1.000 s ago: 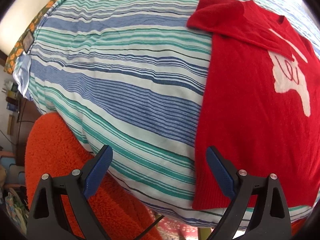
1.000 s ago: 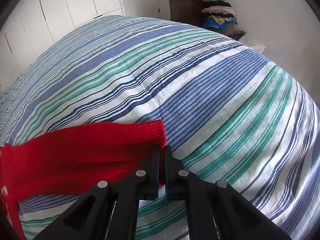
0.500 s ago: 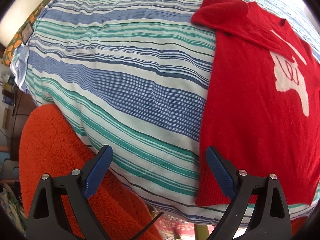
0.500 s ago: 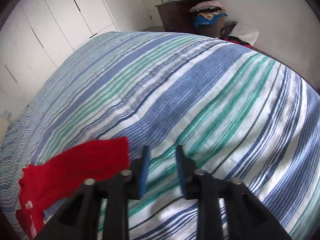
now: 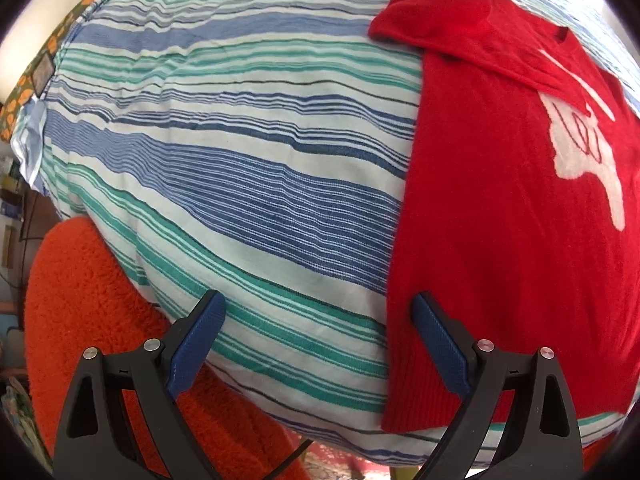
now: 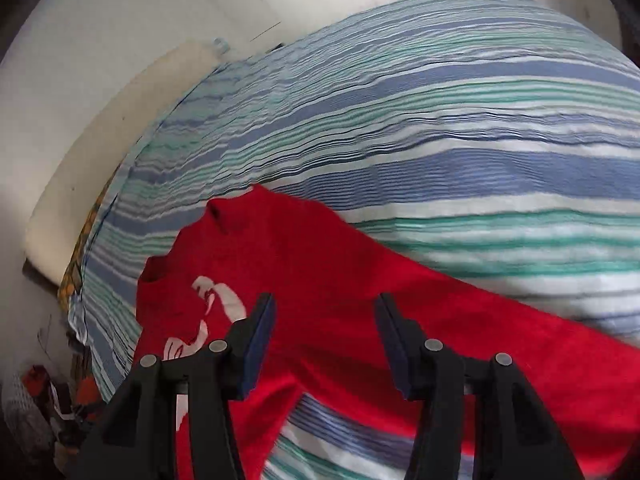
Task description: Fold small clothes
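Red sweater [image 5: 500, 220] with white motif [image 5: 580, 152]: flat on the striped bedspread [image 5: 240, 160], one sleeve [image 5: 460, 28] folded across its chest.
Left gripper [image 5: 318, 340]: spread wide, empty, over the sweater's hem edge.
Right gripper [image 6: 324, 344]: above the sweater, jaws apart and closing, nothing between them.
Orange fleece [image 5: 92, 320]: beside the bedspread's edge, away from the sweater.

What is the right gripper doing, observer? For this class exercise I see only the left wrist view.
Observer: The right gripper hovers over the red sweater, its jaws closing with no cloth pinched between them.
Operator: My view cuts off the sweater's far side. Is that sleeve folded in too?
Observer: No. That sleeve lies stretched out sideways across the striped bedspread.
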Tool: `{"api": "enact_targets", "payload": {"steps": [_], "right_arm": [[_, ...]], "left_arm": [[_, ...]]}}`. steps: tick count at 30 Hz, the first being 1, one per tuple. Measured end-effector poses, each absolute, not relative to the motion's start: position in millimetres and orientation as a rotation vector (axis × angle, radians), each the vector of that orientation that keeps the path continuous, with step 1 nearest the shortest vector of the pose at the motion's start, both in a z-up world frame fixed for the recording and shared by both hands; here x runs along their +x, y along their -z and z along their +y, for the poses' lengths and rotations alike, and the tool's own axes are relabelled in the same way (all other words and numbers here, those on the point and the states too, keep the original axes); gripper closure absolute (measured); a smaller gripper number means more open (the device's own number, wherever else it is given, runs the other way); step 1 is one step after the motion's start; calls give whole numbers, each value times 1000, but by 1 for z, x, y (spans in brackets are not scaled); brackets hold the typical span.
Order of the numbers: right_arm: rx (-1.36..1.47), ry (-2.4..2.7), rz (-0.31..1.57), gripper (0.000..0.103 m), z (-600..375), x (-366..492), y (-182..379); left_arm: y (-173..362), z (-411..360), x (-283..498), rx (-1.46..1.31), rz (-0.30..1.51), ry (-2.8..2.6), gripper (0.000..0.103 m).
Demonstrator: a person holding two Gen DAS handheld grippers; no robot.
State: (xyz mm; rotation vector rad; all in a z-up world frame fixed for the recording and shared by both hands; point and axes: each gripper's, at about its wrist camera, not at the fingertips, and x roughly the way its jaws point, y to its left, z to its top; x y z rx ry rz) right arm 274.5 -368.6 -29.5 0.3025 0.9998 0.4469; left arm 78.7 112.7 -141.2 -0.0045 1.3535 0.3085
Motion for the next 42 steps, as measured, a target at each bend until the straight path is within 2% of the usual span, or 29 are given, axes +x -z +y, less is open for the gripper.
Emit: {"api": "enact_targets", "payload": {"steps": [1, 3, 6, 9, 10, 15, 18, 20, 25, 30, 32, 34, 35, 36, 38, 39, 41, 42], "right_arm": [[270, -504, 995, 62, -353, 284, 36], [206, -563, 998, 68, -326, 298, 51], [89, -468, 1017, 70, -316, 319, 84], [145, -298, 1020, 96, -351, 334, 104], [187, -261, 997, 96, -362, 331, 102], [193, -209, 938, 91, -391, 280, 77], [197, -201, 998, 90, -417, 228, 76], [217, -105, 1067, 90, -449, 192, 80], [357, 316, 1050, 89, -550, 89, 75], [353, 265, 942, 88, -559, 81, 49], [329, 208, 894, 83, -549, 99, 43], [331, 212, 923, 50, -549, 120, 60], [361, 226, 976, 48, -551, 128, 77], [401, 240, 1032, 50, -558, 128, 97], [431, 279, 991, 60, -563, 121, 96], [432, 329, 1001, 61, -563, 117, 90], [425, 391, 989, 57, -558, 101, 74], [413, 397, 949, 50, -551, 87, 61]], "left_arm": [[143, 115, 79, -11, 1358, -307, 8], [144, 118, 80, -22, 1362, -301, 8], [145, 121, 79, -31, 1363, -291, 8], [145, 121, 78, -22, 1361, -280, 8], [145, 121, 78, -19, 1360, -278, 8], [147, 122, 79, -9, 1361, -277, 7], [144, 124, 77, -14, 1356, -274, 8], [142, 125, 73, -20, 1354, -274, 8], [134, 122, 65, -21, 1341, -277, 8], [134, 118, 64, 22, 1347, -270, 8], [129, 119, 62, 17, 1345, -273, 8], [118, 122, 60, -7, 1309, -281, 8], [113, 125, 58, -14, 1290, -285, 8], [107, 128, 55, -21, 1266, -290, 8], [99, 135, 49, -33, 1227, -299, 7], [98, 139, 46, -40, 1214, -305, 7], [103, 144, 45, -50, 1217, -312, 7], [106, 145, 46, -56, 1228, -308, 7]]}}
